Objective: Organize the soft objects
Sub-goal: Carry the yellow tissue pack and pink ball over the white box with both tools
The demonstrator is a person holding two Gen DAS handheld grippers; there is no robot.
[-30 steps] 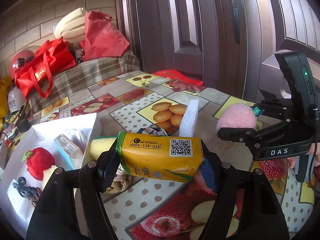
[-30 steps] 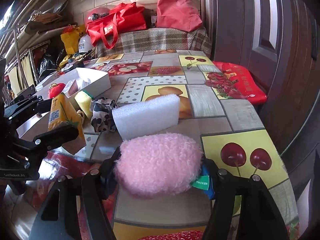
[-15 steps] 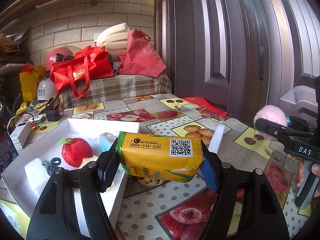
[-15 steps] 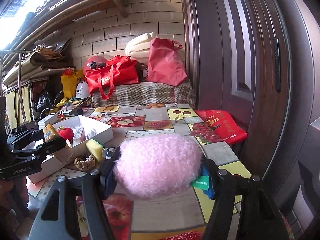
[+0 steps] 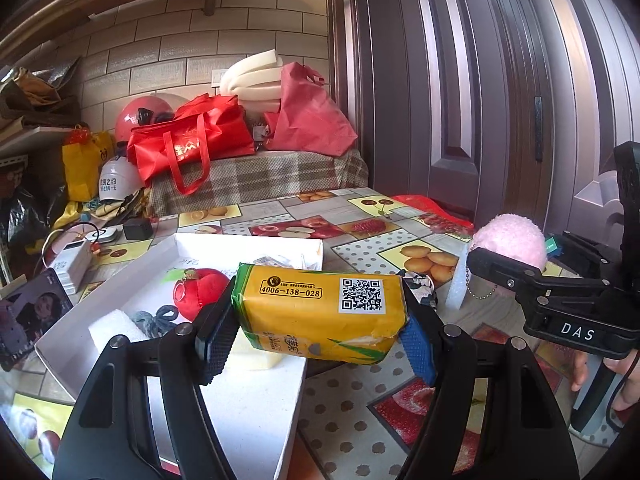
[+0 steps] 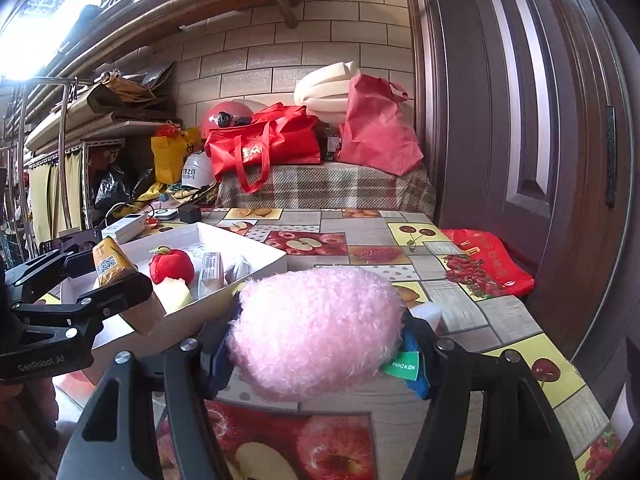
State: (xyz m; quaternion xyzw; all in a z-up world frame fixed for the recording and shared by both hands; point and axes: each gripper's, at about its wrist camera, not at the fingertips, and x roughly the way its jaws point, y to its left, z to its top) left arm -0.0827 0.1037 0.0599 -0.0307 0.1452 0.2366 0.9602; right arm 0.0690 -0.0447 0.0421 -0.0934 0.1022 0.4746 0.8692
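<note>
Left jaws: the left gripper point(image 5: 320, 332) clamps a yellow tissue pack point(image 5: 320, 314) crosswise, pads pressed on both ends.
Right jaws: the right gripper point(image 6: 316, 340) squeezes a pink plush ball point(image 6: 316, 330) between its pads.
Tissue pack position: held in the air above the near corner of the white box point(image 5: 248, 404).
Plush position: held above the fruit-patterned surface point(image 6: 460, 320), right of the box.
Box contents: red plush apple point(image 5: 200, 292), dark knotted cord point(image 5: 154, 320), white foam piece point(image 5: 114, 326).
On the surface: white foam block point(image 5: 456, 284) standing behind the right gripper's finger.
</note>
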